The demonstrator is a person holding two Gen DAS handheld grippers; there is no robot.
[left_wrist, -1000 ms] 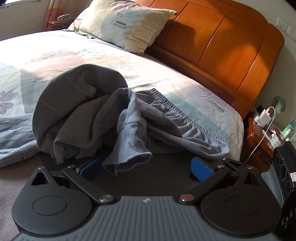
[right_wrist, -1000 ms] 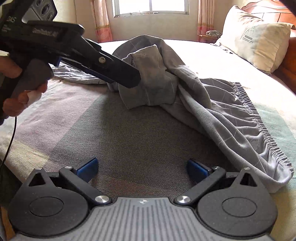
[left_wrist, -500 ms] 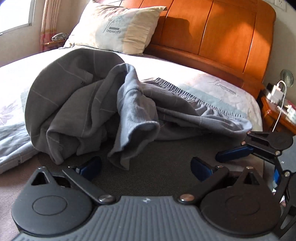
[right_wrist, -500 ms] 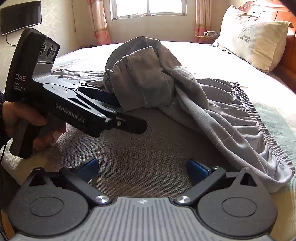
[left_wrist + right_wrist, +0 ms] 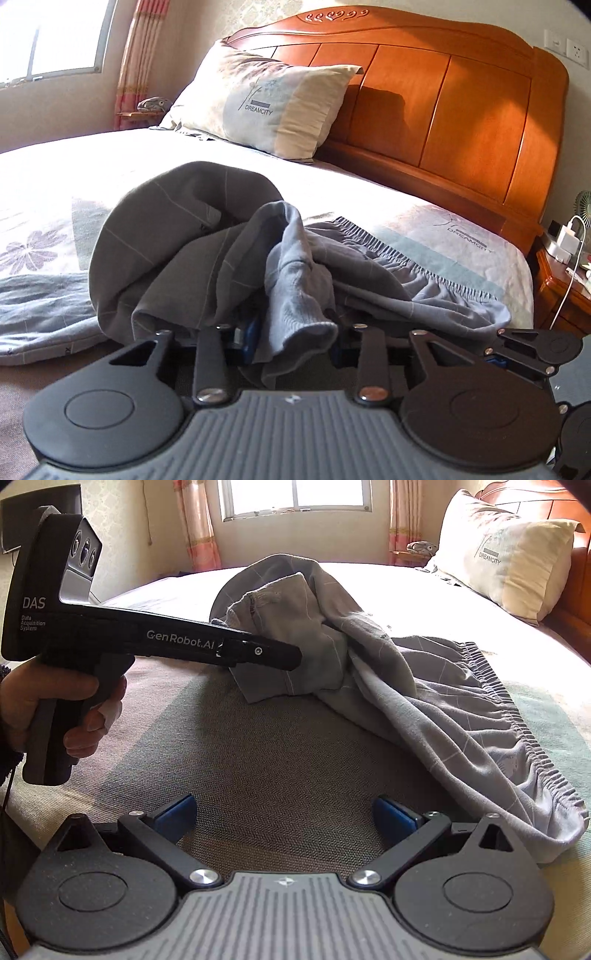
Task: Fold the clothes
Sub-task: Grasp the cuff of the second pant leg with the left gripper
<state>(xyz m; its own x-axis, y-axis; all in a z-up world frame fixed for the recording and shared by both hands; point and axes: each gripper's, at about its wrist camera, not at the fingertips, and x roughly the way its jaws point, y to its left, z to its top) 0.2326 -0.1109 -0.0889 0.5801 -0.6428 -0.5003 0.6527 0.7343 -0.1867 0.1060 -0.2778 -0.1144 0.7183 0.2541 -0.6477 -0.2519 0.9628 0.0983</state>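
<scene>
We count two grippers, one garment, one pillow and one bed. The grey trousers [image 5: 369,664] lie crumpled on the bed [image 5: 277,746], bunched high toward the window end, with the elastic waistband [image 5: 513,720] trailing toward the right edge of the mattress in the right wrist view. In the left wrist view, our left gripper [image 5: 291,343] has its jaws drawn close together with a fold of the trouser fabric hanging between them; the fingertips are covered by cloth, so we read it as clenched on the trousers. From the right wrist view the same gripper [image 5: 295,657] reaches its tip into the near side of the bunched pile, held by a hand [image 5: 62,705] at the left. Our right gripper [image 5: 284,816] is released — its two blue pads [image 5: 177,812] stand wide apart with only woven bedcover between them, just short of the waistband's near edge. Open room: a broad bare stretch of bedcover lies between the right gripper and the pile. The pillow [image 5: 266,99] leans against the wooden headboard [image 5: 443,92], well apart from the trousers. A second grey-blue cloth [image 5: 40,314] lies flat at the left edge of the left wrist view — touching or just beside the pile, we cannot tell.
</scene>
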